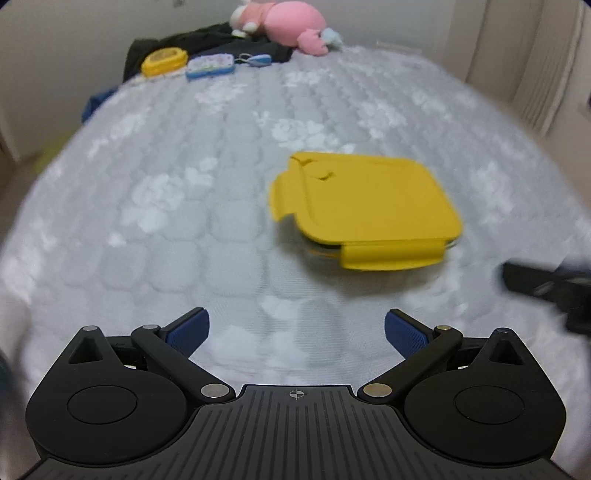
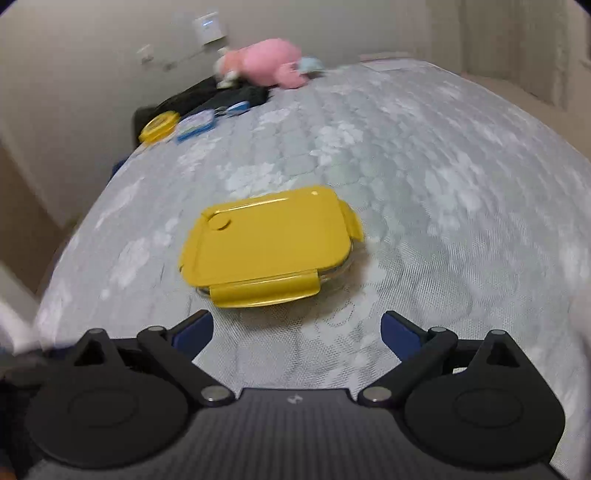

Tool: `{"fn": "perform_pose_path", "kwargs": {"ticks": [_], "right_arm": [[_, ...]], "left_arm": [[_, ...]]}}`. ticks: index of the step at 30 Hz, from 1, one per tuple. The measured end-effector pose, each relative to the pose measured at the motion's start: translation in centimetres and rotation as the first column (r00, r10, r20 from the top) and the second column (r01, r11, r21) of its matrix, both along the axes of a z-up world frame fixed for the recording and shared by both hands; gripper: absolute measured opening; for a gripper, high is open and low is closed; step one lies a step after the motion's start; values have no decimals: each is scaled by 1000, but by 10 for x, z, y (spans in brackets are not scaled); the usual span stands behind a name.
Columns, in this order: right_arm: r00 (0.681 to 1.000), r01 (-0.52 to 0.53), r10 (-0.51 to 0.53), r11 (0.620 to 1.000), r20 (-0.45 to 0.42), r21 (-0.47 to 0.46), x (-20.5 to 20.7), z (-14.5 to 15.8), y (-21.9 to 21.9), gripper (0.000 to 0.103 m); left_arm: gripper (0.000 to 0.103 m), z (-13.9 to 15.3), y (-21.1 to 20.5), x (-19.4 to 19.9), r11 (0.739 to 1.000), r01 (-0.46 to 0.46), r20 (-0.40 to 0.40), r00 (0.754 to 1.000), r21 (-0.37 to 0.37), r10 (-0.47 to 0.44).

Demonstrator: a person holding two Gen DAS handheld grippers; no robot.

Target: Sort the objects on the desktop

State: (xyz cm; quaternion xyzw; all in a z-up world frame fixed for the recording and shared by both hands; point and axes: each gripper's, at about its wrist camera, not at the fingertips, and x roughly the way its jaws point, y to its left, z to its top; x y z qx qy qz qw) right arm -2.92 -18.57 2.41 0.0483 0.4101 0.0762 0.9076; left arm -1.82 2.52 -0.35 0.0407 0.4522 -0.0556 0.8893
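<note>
A glass box [image 1: 369,218] with a yellow lid is seen lying flat on the bed [image 1: 184,184], its near latch folded down. The left claw [image 1: 296,332] is held spread wide and empty above the quilted cover, the box lying ahead and to its right, apart from it. The right claw [image 2: 296,332] is likewise spread and empty, with the box [image 2: 266,247] just ahead and slightly to its left. Part of the right claw is glimpsed, blurred, at the right edge of the left view. At the far end of the bed a small yellow box [image 1: 164,61], a blue case [image 1: 209,65], dark clothing [image 1: 207,40] and a pink plush [image 1: 284,22] are seen.
</note>
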Motion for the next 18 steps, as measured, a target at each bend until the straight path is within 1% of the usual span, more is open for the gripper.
{"fn": "perform_pose_path", "kwargs": {"ticks": [1,3,5,6,8,9,10,12,13,14,16,17,18], "right_arm": [[999,-39,40,998,14,-54,7,5,-3,98],[997,-46,53,991,54,-127,23,8,-12,98],[995,-4,18,989,96,-150,48,3,-29,98],[993,19,0,987,118,-159,60,0,-38,98],[983,107,-86,986,161,-129,91,-15,-63,99],[976,156,-136,982,167,-110,109,-26,-76,99],[967,205,-188,975,171,-90,126,-39,-89,99],[952,261,-245,963,185,-71,160,-68,-108,98],[943,287,-271,956,192,-61,176,-84,-116,96],[934,313,-298,948,198,-52,193,-99,-125,94],[931,315,-299,948,211,-47,220,-126,-131,92],[931,310,-293,950,219,-45,232,-139,-132,88],[930,300,-284,953,233,-34,244,-152,-132,88]], "left_arm": [[103,-1,2,6,1000,-12,5,1000,24,12],[103,-4,11,24,998,-53,26,998,34,52],[103,-10,24,48,996,-88,32,996,19,87],[103,-15,31,64,994,-106,22,994,10,106],[103,-31,49,101,988,-156,-4,988,-7,156],[103,-40,58,120,982,-189,-13,982,-14,189],[103,-50,66,140,975,-222,-6,975,-10,222],[103,-71,76,174,959,-281,59,959,39,279],[103,-82,75,192,949,-302,109,950,90,292],[103,-92,73,209,943,-312,147,944,116,294],[103,-108,70,239,952,-294,176,945,86,276],[103,-116,69,252,955,-291,184,944,67,274],[103,-125,67,265,955,-290,182,944,66,274]]}}
